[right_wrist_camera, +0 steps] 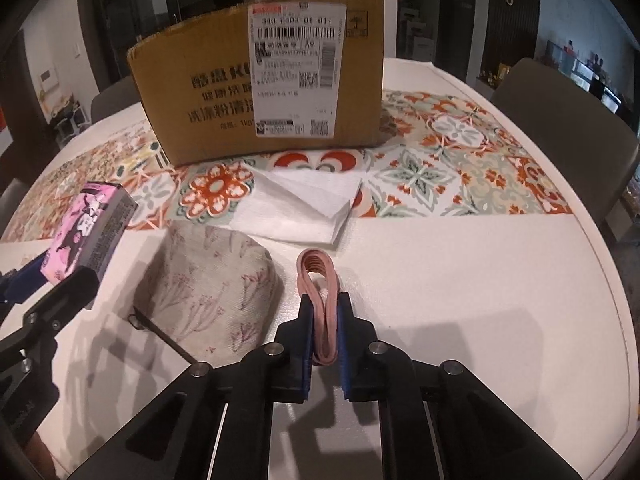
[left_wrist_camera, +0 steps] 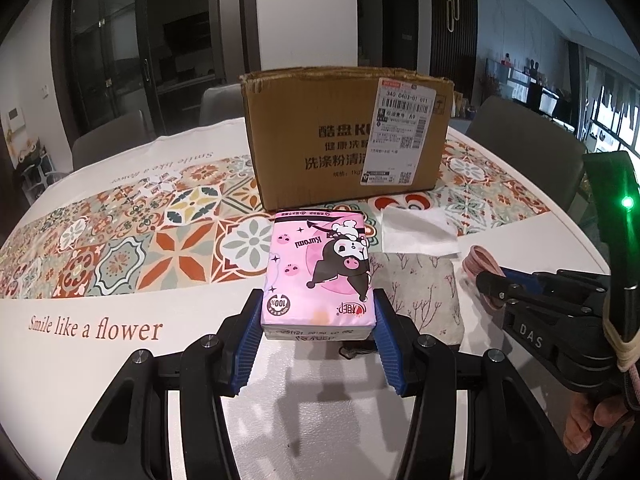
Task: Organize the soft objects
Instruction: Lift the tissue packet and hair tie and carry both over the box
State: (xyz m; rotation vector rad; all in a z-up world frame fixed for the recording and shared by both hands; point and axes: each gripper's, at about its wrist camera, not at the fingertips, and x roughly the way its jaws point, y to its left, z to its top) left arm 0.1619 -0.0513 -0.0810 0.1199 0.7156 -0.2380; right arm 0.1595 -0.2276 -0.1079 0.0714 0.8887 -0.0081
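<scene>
1. Tongs state: the left tongs (left_wrist_camera: 318,320) pinch the pink tissue pack (left_wrist_camera: 320,268) by its long sides and hold it clear of the bench (left_wrist_camera: 100,360); the right tongs (right_wrist_camera: 325,320) are pressed onto a coil of pink cord (right_wrist_camera: 318,280), which lies near the bench's near edge.
2. Step in hand, as I judge it: both items are gripped and ready to carry to the box (right_wrist_camera: 256,80).
3. Next move likely calls for lifting each item above the box's rim and letting go inside; the limp cord may dangle and snag the rim.
4. Box: it stands mid-bench on the patterned runner (right_wrist_camera: 460,160); its inside is hidden, so I cannot tell its contents.
5. Waiting on the bench between box and tongs: a pouch (right_wrist_camera: 212,284) and a napkin (right_wrist_camera: 296,208).
</scene>
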